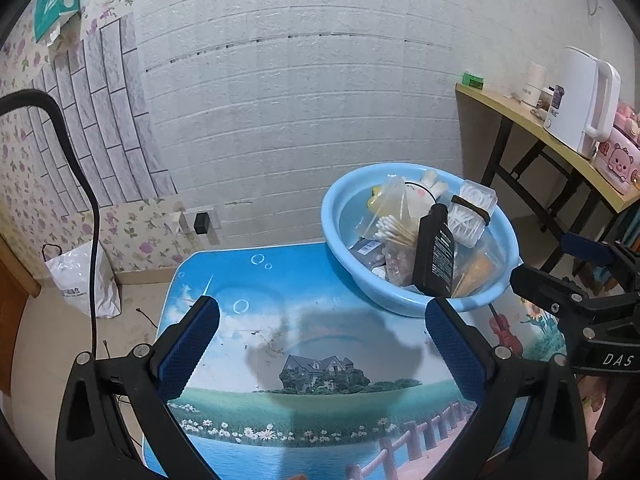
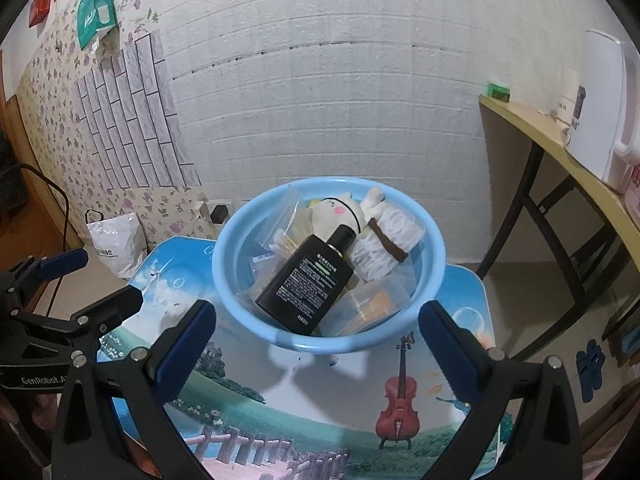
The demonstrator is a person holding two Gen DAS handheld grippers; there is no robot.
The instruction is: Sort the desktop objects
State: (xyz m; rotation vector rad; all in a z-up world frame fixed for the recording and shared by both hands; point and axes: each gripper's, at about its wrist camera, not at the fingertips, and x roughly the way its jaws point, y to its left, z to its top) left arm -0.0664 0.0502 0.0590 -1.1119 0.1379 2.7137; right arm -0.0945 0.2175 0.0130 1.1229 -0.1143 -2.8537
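The black bottle (image 2: 310, 278) is lying tilted inside the light blue basin (image 2: 228, 276), its long axis running from seven o'clock up to one o'clock in the right wrist view, cap pointing toward one o'clock at the white plush toy (image 2: 338, 212). Cotton swabs in a clear bag (image 2: 282, 244) are sitting at its ten o'clock, a clear box of cotton pads (image 2: 384, 240) at its two o'clock. The basin is resting on the picture-printed table (image 2: 320, 400). The right gripper (image 2: 316, 336) is hovering released, jaws spread wide, holding nothing. The left gripper (image 1: 320, 332) is likewise gaping empty above the tabletop, the basin at its one o'clock.
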